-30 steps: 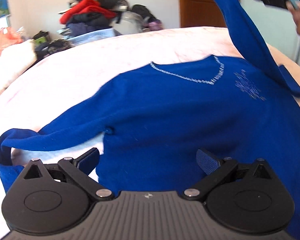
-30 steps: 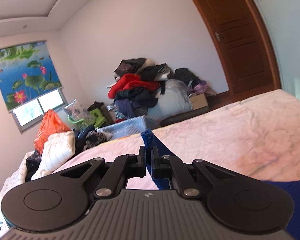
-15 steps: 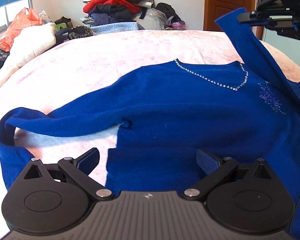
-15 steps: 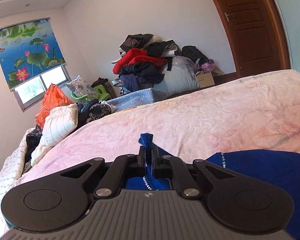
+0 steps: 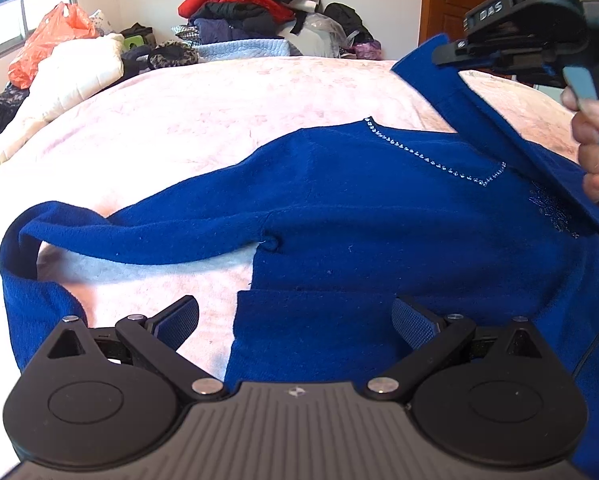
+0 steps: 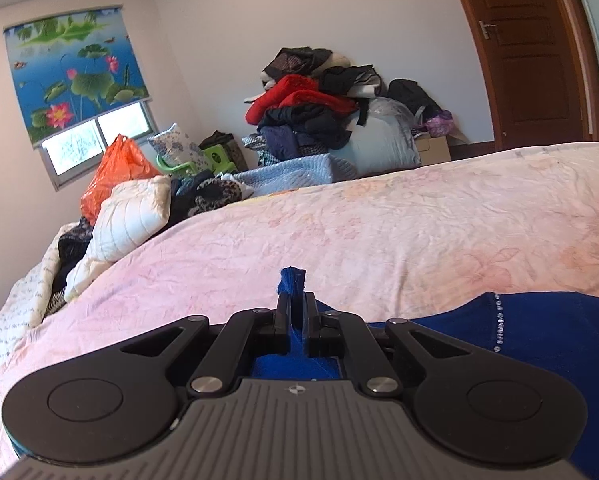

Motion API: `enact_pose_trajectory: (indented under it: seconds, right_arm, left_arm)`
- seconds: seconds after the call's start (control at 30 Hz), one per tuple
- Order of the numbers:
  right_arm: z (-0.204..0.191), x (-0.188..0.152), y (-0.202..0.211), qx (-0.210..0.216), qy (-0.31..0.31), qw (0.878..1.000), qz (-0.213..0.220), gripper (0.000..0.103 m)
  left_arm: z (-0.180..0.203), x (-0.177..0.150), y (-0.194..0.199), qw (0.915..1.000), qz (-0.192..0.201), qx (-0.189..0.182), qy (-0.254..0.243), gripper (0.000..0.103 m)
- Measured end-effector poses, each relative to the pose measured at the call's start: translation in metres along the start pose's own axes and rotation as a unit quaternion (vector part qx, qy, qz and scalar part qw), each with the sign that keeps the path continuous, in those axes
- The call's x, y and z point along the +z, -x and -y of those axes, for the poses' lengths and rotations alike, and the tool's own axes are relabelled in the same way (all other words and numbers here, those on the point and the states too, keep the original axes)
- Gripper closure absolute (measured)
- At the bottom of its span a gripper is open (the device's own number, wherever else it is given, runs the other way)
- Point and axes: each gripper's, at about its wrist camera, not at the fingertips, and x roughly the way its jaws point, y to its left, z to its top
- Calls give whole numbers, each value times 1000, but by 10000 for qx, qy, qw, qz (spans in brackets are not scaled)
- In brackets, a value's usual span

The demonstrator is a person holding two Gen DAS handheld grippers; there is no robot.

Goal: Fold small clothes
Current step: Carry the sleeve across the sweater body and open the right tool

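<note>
A blue sweater (image 5: 379,216) with a beaded neckline lies spread on the pink bed (image 5: 219,120). Its left sleeve (image 5: 99,236) curls round toward the near left. My left gripper (image 5: 295,316) hovers open just above the sweater's lower body, nothing between its fingers. In the left wrist view my right gripper (image 5: 447,54) is at the upper right, shut on the cuff of the right sleeve (image 5: 479,108), which it holds lifted over the sweater's chest. The right wrist view shows that cuff (image 6: 292,280) pinched between the shut right gripper (image 6: 295,300), with the sweater body (image 6: 539,340) below right.
A pile of clothes (image 6: 311,108) and a light blue quilt (image 6: 299,172) stand past the bed's far edge. A white quilted cushion (image 5: 79,76) and an orange bag (image 5: 47,40) sit at the far left. A wooden door (image 6: 527,56) is at the right. A hand (image 5: 595,136) grips the right tool.
The right gripper has carried the lifted sleeve leftward and lower over the sweater. The left gripper has stayed open over the hem, rolling slightly.
</note>
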Motion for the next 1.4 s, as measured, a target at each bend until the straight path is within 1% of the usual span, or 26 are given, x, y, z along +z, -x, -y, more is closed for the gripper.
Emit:
enact_pose_trajectory:
  seconds: [0.17, 0.37, 0.47, 0.6, 0.93, 1.1, 1.4]
  right_arm:
    - [-15, -7, -15, -30, 220, 9997, -124, 95]
    - [-28, -14, -29, -84, 363, 9992, -110, 95]
    - [-39, -19, -34, -123, 607, 9980, -101, 95]
    - [-52, -25, -41, -77, 857, 9962, -107, 95]
    - [-69, -35, -57, 31, 1080, 9936, -334, 95]
    - [-74, -43, -65, 28, 1225, 9912, -502, 95]
    - [-77, -58, -78, 34, 1297, 9878, -857, 94]
  left_arm:
    - [-4, 0, 0, 10000, 1, 28, 49, 0]
    - [-7, -1, -2, 9999, -30, 45, 86, 0]
    - [-12, -1, -2, 9998, -82, 12, 176, 0]
    - [-15, -1, -3, 9996, -131, 85, 216, 0]
    - [-18, -1, -3, 9994, -179, 149, 253, 0]
    - [-19, -2, -4, 9994, -210, 155, 235, 0]
    - [-23, -3, -6, 9991, -252, 177, 305, 0]
